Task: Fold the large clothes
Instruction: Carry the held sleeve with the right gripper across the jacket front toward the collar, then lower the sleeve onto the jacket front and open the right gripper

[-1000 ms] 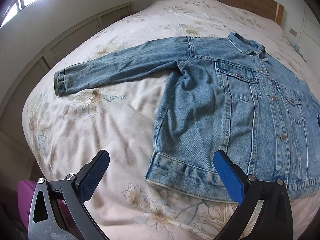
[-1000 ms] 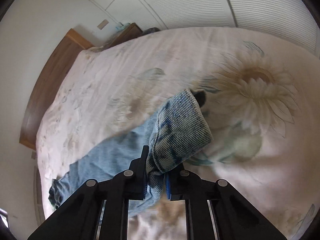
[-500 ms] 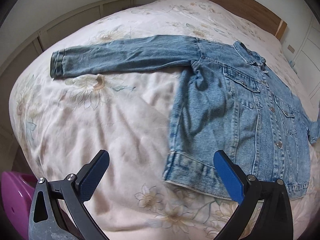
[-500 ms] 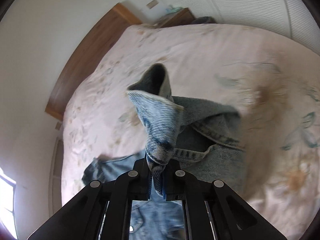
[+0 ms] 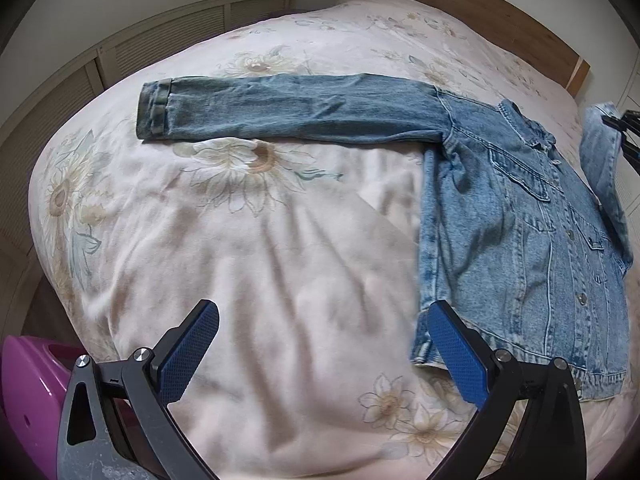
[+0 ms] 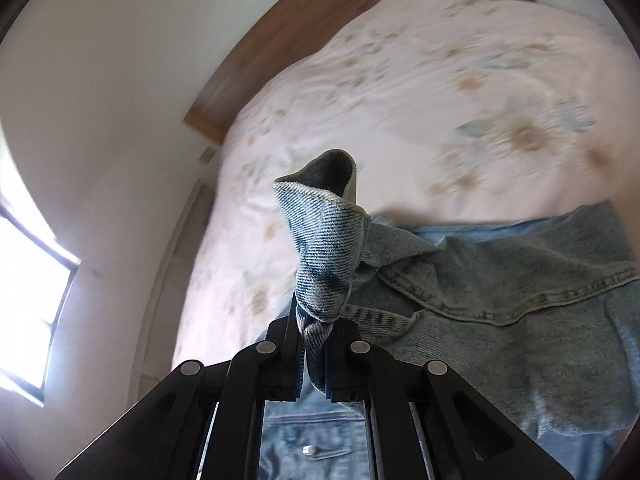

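Observation:
A blue denim jacket (image 5: 520, 220) lies front up on the bed, its left sleeve (image 5: 288, 108) stretched out flat to the left. My left gripper (image 5: 320, 344) is open and empty, hovering above the sheet just left of the jacket's hem. My right gripper (image 6: 314, 332) is shut on the cuff of the other sleeve (image 6: 324, 240) and holds it lifted over the jacket body (image 6: 520, 300). That raised sleeve (image 5: 600, 152) and the right gripper's tip show at the right edge of the left wrist view.
The bed has a pale floral cover (image 5: 240, 240) and a wooden headboard (image 5: 460, 4). Louvred panels (image 5: 160, 36) line the wall at left. A purple object (image 5: 24, 376) sits below the bed's edge. A window (image 6: 28, 264) is at left.
My right gripper has carried the sleeve cuff up and across over the jacket body. The left gripper has shifted left, so the jacket now sits further right in its view.

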Motion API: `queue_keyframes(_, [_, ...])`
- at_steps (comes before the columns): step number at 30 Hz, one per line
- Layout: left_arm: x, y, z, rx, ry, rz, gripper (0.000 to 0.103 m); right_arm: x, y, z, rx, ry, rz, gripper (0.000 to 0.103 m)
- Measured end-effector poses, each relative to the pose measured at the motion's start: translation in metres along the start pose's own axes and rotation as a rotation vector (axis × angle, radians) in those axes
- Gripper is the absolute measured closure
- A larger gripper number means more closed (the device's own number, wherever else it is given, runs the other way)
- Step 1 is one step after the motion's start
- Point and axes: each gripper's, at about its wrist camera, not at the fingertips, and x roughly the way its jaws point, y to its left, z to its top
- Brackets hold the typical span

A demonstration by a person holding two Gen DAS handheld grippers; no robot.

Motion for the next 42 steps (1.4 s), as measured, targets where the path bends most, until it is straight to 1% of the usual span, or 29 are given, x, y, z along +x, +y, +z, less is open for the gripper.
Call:
queue_keyframes(3, [0.004,0.005,-0.002,-0.010,0.006,0.007,0.001,0.033,0.023,-0.028,-0.061,0.062,0.045,0.096])
queue_keyframes(5, [0.007,0.005,-0.003,-0.012,0.013,0.007,0.001,0.053,0.036,-0.049,-0.098,0.108,0.055,0.096])
queue_keyframes(9, [0.012,0.005,-0.006,-0.004,0.027,0.007,0.001,0.095,0.046,-0.094,-0.167,0.222,0.023,0.096])
queue_keyframes(12, [0.014,0.003,-0.007,0.003,0.032,0.011,0.001,0.114,0.051,-0.122,-0.243,0.277,-0.026,0.096])
queue_keyframes(15, [0.017,0.002,-0.007,0.004,0.037,0.012,0.001,0.126,0.049,-0.135,-0.307,0.310,-0.053,0.095])
queue_keyframes(18, [0.019,-0.001,-0.008,0.009,0.044,0.012,0.001,0.134,0.049,-0.143,-0.365,0.323,-0.090,0.094])
queue_keyframes(21, [0.021,-0.006,-0.008,0.019,0.048,0.008,0.001,0.141,0.045,-0.146,-0.361,0.324,-0.106,0.093])
queue_keyframes(25, [0.025,-0.007,-0.010,0.023,0.058,0.010,0.001,0.148,0.056,-0.152,-0.382,0.316,-0.140,0.092])
queue_keyframes(28, [0.025,-0.006,-0.010,0.020,0.058,0.015,0.001,0.158,0.056,-0.159,-0.387,0.323,-0.170,0.090])
queue_keyframes(30, [0.024,-0.007,-0.009,0.017,0.053,0.016,0.001,0.166,0.055,-0.164,-0.387,0.331,-0.193,0.085])
queue_keyframes(32, [0.022,-0.007,-0.009,0.016,0.049,0.017,0.001,0.174,0.056,-0.169,-0.396,0.341,-0.210,0.076])
queue_keyframes(33, [0.022,-0.008,-0.009,0.015,0.049,0.018,0.001,0.176,0.058,-0.170,-0.404,0.338,-0.218,0.068])
queue_keyframes(34, [0.021,-0.008,-0.009,0.015,0.049,0.018,0.001,0.178,0.062,-0.171,-0.407,0.340,-0.211,0.057])
queue_keyframes(35, [0.019,-0.009,-0.009,0.015,0.047,0.018,0.001,0.179,0.067,-0.173,-0.414,0.344,-0.198,0.048])
queue_keyframes(38, [0.013,-0.011,-0.009,0.017,0.033,0.015,0.001,0.175,0.087,-0.182,-0.474,0.348,-0.195,0.040])
queue_keyframes(42, [0.010,-0.013,-0.010,0.016,0.022,0.010,0.001,0.165,0.094,-0.185,-0.508,0.360,-0.163,0.038])
